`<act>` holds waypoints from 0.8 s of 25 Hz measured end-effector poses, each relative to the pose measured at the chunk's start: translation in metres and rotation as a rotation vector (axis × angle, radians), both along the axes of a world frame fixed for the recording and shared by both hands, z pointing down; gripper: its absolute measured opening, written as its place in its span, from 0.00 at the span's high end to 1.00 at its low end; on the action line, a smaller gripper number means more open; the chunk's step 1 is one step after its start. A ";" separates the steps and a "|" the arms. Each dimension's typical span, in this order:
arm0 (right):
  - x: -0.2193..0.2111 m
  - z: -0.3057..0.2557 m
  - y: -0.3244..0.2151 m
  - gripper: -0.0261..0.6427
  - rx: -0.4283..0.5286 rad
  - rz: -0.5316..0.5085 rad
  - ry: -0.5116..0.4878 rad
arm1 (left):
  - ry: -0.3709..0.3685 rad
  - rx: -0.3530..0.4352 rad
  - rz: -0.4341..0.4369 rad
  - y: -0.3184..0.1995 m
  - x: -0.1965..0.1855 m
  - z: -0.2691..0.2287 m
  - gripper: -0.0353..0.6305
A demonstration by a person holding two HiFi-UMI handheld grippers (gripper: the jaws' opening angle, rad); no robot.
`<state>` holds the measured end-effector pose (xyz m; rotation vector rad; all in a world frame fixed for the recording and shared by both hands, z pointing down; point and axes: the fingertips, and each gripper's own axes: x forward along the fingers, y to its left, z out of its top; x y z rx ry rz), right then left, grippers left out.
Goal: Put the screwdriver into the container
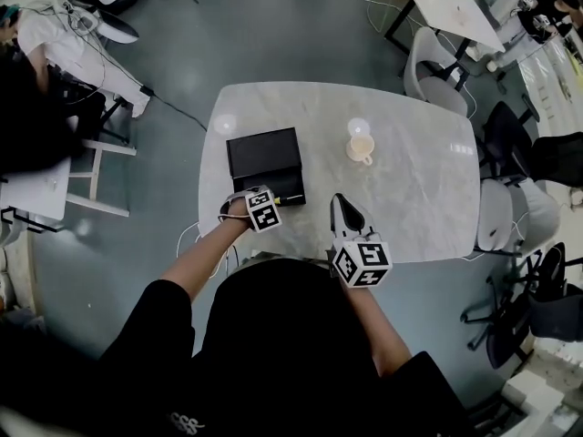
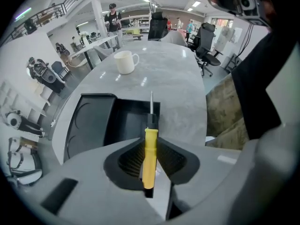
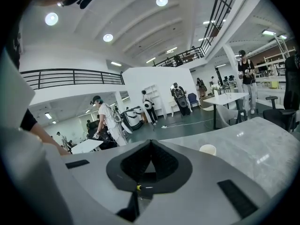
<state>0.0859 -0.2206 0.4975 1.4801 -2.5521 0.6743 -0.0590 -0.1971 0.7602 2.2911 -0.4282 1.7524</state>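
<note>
My left gripper (image 2: pixel 151 143) clamped the yellow-handled screwdriver (image 2: pixel 150 165) by its handle, shaft aimed down toward the open black container (image 2: pixel 91 123) on the marble table (image 1: pixel 414 180), poised, I judged, for the drop, while my right gripper (image 3: pixel 150 144) hung closed and empty.

We see a screwdriver (image 2: pixel 150 146) with a yellow plastic handle, black collar and thin metal shaft, gripped between the left gripper's (image 2: pixel 151 134) pads. It points over the open black rectangular container (image 2: pixel 93 125) on the marble table (image 2: pixel 183 93).
</note>
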 end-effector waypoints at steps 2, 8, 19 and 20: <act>-0.007 -0.006 -0.004 0.95 0.011 0.004 0.002 | -0.005 0.008 -0.012 -0.003 -0.011 0.001 0.82; -0.029 -0.020 -0.013 0.95 0.031 0.012 0.025 | -0.027 0.014 0.029 -0.007 -0.032 0.011 0.82; -0.033 -0.010 0.011 0.95 0.005 0.053 0.145 | -0.063 -0.024 0.140 -0.018 -0.031 0.056 0.82; -0.031 -0.010 0.014 0.95 0.013 0.067 0.166 | -0.075 -0.029 0.157 -0.017 -0.033 0.061 0.82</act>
